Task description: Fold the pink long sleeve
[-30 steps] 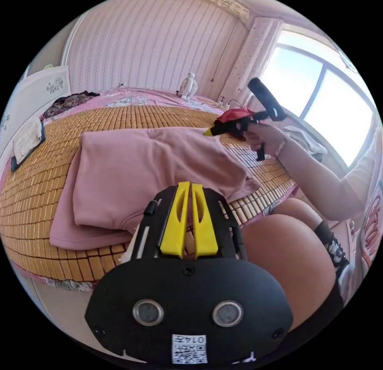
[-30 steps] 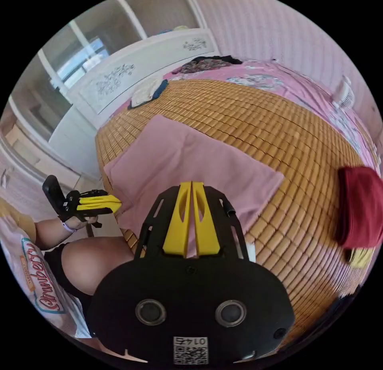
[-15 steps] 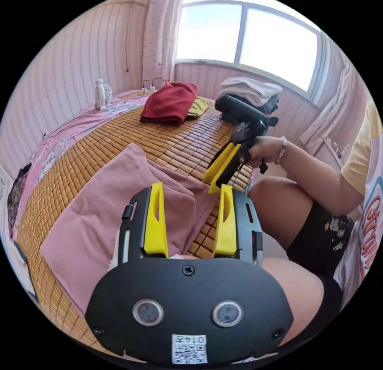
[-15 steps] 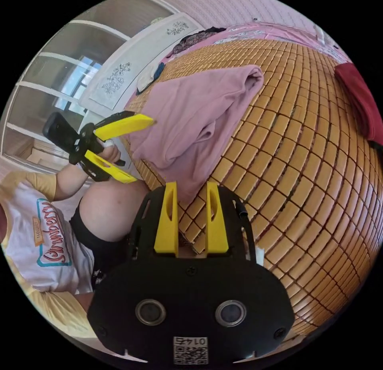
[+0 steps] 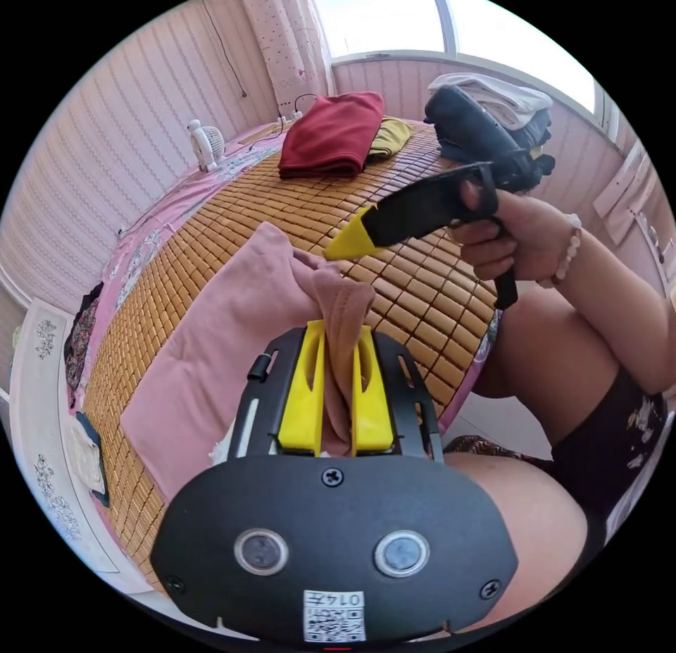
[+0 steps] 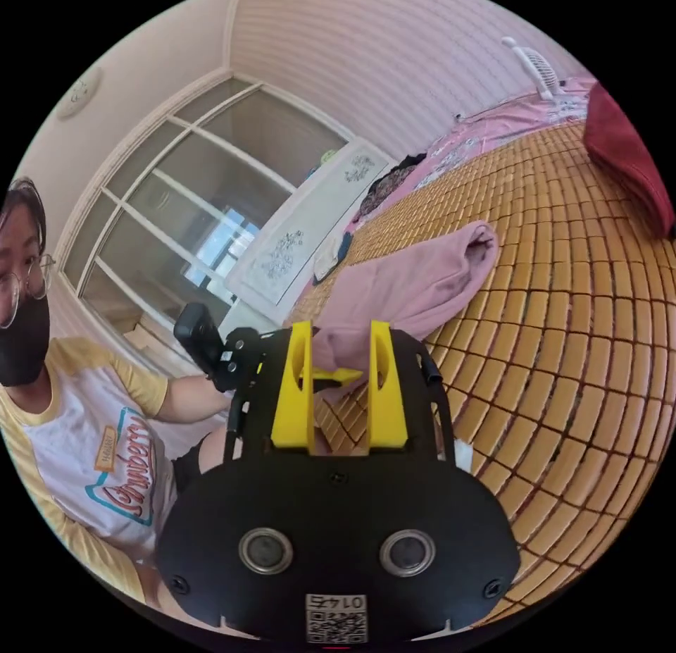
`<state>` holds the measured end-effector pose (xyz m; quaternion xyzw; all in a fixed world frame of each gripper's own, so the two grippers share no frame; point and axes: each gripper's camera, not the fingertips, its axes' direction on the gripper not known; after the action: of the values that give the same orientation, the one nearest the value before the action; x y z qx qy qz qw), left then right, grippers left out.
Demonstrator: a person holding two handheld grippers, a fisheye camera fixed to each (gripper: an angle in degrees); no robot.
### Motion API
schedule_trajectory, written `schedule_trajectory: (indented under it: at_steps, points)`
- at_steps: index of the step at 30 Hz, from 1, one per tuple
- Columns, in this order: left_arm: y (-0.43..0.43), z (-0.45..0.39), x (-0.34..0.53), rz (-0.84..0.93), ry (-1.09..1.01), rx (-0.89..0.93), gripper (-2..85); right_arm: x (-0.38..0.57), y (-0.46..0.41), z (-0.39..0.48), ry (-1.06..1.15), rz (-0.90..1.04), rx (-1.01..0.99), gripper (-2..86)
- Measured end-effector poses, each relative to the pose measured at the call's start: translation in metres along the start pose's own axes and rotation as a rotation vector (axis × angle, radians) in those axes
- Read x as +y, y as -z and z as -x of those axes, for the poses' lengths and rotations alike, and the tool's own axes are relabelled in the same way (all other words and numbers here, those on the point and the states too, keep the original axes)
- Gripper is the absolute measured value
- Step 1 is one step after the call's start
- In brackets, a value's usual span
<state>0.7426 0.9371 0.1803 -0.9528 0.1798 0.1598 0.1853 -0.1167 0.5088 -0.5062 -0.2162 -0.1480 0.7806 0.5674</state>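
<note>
1. The left gripper, whose jaws were standing wide apart half a second ago, is now clamping both yellow jaws on a gathered fold of the pink long sleeve; the pinched cloth is rising between the jaws.
2. The right gripper is holding its jaws wide apart with nothing between them, as it was half a second ago; in the left gripper view it is hovering above the garment's near edge, gripped by the person's hand.
3. The pink long sleeve is lying partly folded on the bamboo mat, one end bunched and the near edge lifted toward the left gripper; a second ago it was lying flatter.
4. The bamboo mat is covering a bed with a pink floral sheet; a folded red garment is resting on it, well apart from the pink one, beside a yellow cloth.
5. A small white fan is standing by the striped pink wall; a bright window is lighting the room.
</note>
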Motion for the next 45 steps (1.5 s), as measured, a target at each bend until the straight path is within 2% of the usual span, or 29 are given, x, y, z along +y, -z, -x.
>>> schedule_trajectory:
  at_steps: [3, 10, 11, 14, 16, 20, 25, 28, 31, 33, 37, 39, 43, 45]
  points:
    - [0.027, 0.004, 0.030, -0.049, 0.005, 0.036, 6.2, 0.010, 0.027, -0.017, -0.080, -0.170, 0.151, 15.0]
    - [0.059, 0.016, 0.108, -0.081, 0.101, 0.175, 6.1, 0.017, 0.008, -0.034, -0.247, -0.211, 0.251, 17.6]
    - [0.061, 0.017, 0.122, -0.084, 0.124, 0.192, 6.1, 0.016, -0.001, -0.034, -0.245, -0.194, 0.283, 15.4]
    - [0.061, 0.021, 0.153, -0.090, 0.186, 0.199, 6.1, 0.010, -0.026, -0.037, -0.243, -0.023, 0.192, 9.2]
    - [0.060, 0.022, 0.170, -0.095, 0.213, 0.190, 6.1, 0.011, -0.034, -0.036, -0.229, 0.063, 0.151, 6.8]
    - [0.069, 0.016, 0.205, -0.155, 0.227, 0.177, 6.1, 0.014, -0.022, -0.012, -0.168, 0.055, 0.088, 4.7]
    - [0.105, -0.002, 0.254, -0.346, 0.233, 0.209, 5.9, 0.011, 0.010, 0.067, 0.001, -0.007, 0.095, 4.3]
    - [0.120, -0.002, 0.292, -0.480, 0.333, 0.269, 5.8, -0.005, 0.012, 0.118, 0.093, -0.021, 0.107, 4.3]
    - [0.119, 0.008, 0.336, -0.560, 0.497, 0.257, 5.7, -0.047, -0.032, 0.160, 0.204, 0.080, 0.160, 4.4]
    - [0.108, 0.028, 0.374, -0.593, 0.680, 0.256, 5.7, -0.087, -0.095, 0.179, 0.250, 0.208, 0.224, 4.7]
    - [0.080, 0.052, 0.417, -0.580, 0.877, 0.151, 5.8, -0.140, -0.210, 0.190, 0.255, 0.381, 0.318, 5.5]
    - [0.056, 0.072, 0.434, -0.535, 0.987, 0.076, 6.0, -0.158, -0.286, 0.175, 0.215, 0.475, 0.438, 6.2]
    - [0.013, 0.100, 0.457, -0.406, 1.127, -0.025, 5.0, -0.162, -0.343, 0.162, 0.133, 0.507, 0.561, 7.8]
    - [-0.007, 0.110, 0.472, -0.353, 1.162, -0.008, 4.8, -0.157, -0.336, 0.189, 0.205, 0.393, 0.551, 7.9]
